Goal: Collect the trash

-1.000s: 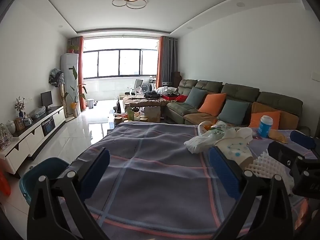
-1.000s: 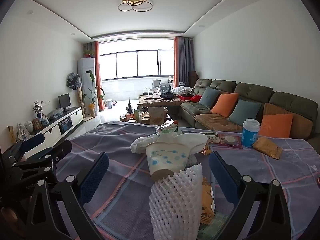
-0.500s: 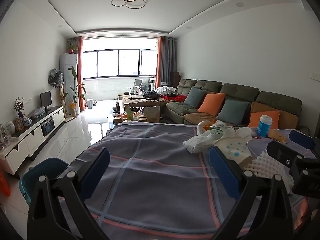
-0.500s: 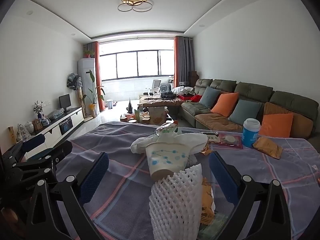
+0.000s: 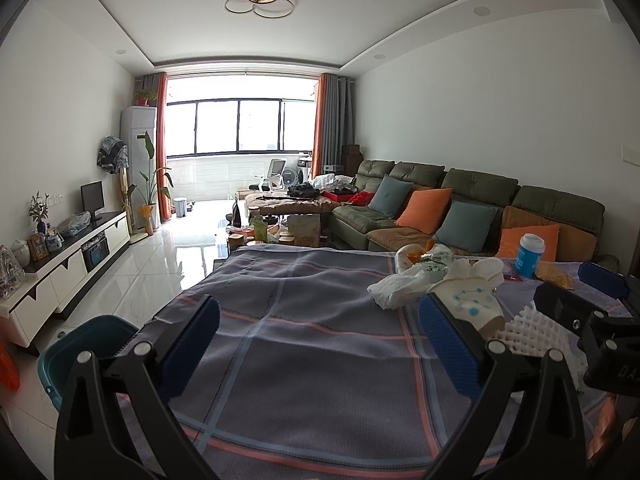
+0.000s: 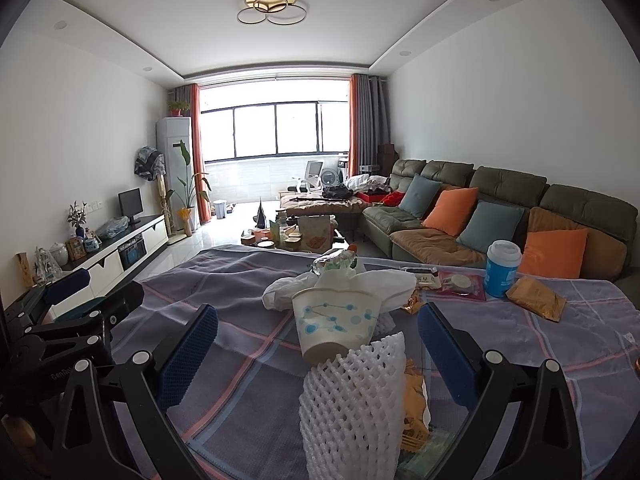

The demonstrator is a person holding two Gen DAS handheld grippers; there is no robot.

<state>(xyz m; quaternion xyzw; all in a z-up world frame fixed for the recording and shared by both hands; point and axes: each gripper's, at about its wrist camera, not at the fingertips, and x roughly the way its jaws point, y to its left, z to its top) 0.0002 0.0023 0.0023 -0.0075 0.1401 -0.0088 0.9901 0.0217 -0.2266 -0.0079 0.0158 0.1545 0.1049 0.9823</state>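
Observation:
Trash lies on a table with a grey plaid cloth (image 5: 304, 344). A white foam fruit net (image 6: 352, 404) stands between my right gripper's (image 6: 318, 344) open jaws, untouched. Behind it are a white paper cup with blue dots (image 6: 334, 326), crumpled white tissue and plastic (image 6: 372, 280), a blue cup with white lid (image 6: 502, 270) and a brown packet (image 6: 536, 298). My left gripper (image 5: 318, 340) is open and empty over bare cloth, left of the pile. The cup (image 5: 474, 308) and the net (image 5: 532, 330) also show in the left wrist view.
A teal bin (image 5: 76, 354) stands on the floor by the table's left edge. A green sofa with orange and blue cushions (image 6: 500, 216) lines the right wall. A low TV cabinet (image 5: 60, 256) is on the left. A cluttered coffee table (image 6: 308, 232) is beyond.

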